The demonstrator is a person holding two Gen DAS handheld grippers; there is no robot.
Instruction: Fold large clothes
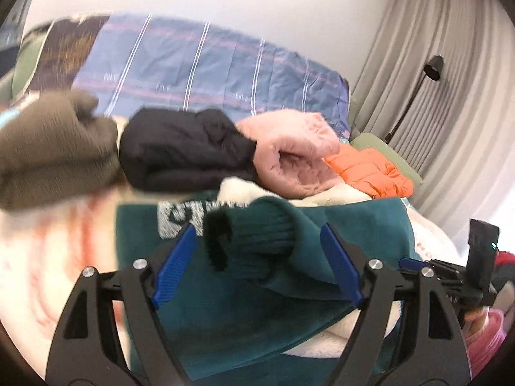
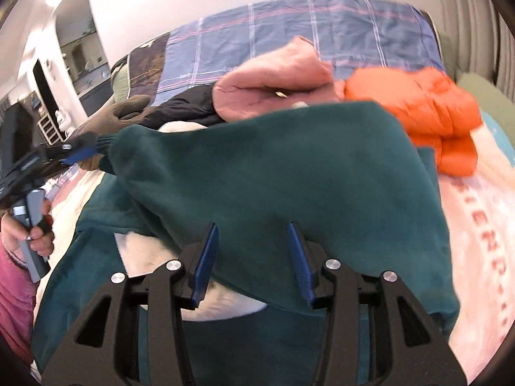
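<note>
Green sweatshirt point(image 2: 283, 167) spread on bed over white fleece lining point(image 2: 222, 302), sleeve point(image 1: 273, 234) lifted. Left gripper point(image 1: 257, 263) spread wide, ribbed cuff point(image 1: 257, 225) between pads, no clamp visible. Right gripper point(image 2: 252, 260) parted, sleeve fabric draped between fingers; grip cannot be confirmed. Behind: black point(image 1: 180, 151), pink point(image 1: 296, 151), orange point(image 2: 428, 112), brown point(image 1: 54, 154) folded garments, striped sheet point(image 1: 209, 64).

The left gripper point(image 1: 257, 263) has its blue fingers point(image 1: 173, 267) spread wide around the green sweater point(image 1: 244, 331) sleeve, near black point(image 1: 183, 151), pink point(image 1: 296, 154) and orange clothes point(image 1: 370, 170).
</note>
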